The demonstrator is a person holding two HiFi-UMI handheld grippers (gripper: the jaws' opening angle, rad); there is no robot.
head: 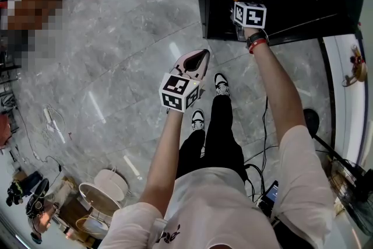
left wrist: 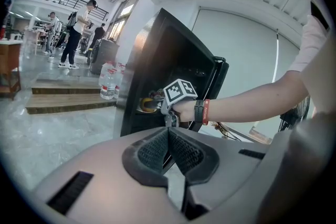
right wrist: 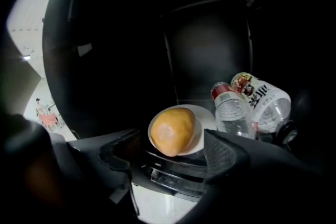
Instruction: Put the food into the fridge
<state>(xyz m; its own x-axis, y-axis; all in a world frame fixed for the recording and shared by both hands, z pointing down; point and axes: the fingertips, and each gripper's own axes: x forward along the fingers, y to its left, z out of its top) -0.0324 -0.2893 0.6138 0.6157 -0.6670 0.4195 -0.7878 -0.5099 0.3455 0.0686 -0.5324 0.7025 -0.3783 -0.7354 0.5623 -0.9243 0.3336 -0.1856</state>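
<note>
1. Right gripper (right wrist: 172,150), lower foreground of the right gripper view: jaws spread wide, pads touching nothing, nothing held
2. Food (right wrist: 173,131), a rounded yellow-orange piece on a white plate (right wrist: 206,122): it sits straight ahead of those jaws, centred between them and just past the tips, on a shelf inside the dark fridge (right wrist: 205,50); its long axis tilts from lower left to upper right
3. Bottles (right wrist: 231,113), right of the plate and close to the right-hand jaw: a straight pull back looks the safest exit
4. Left gripper (left wrist: 169,131): jaws pressed together, empty, well apart from the fridge, so the right hand is nearer
5. Head view: shows both arms and the fridge at upper right; only the right gripper view shows the gap between pads and food
</note>
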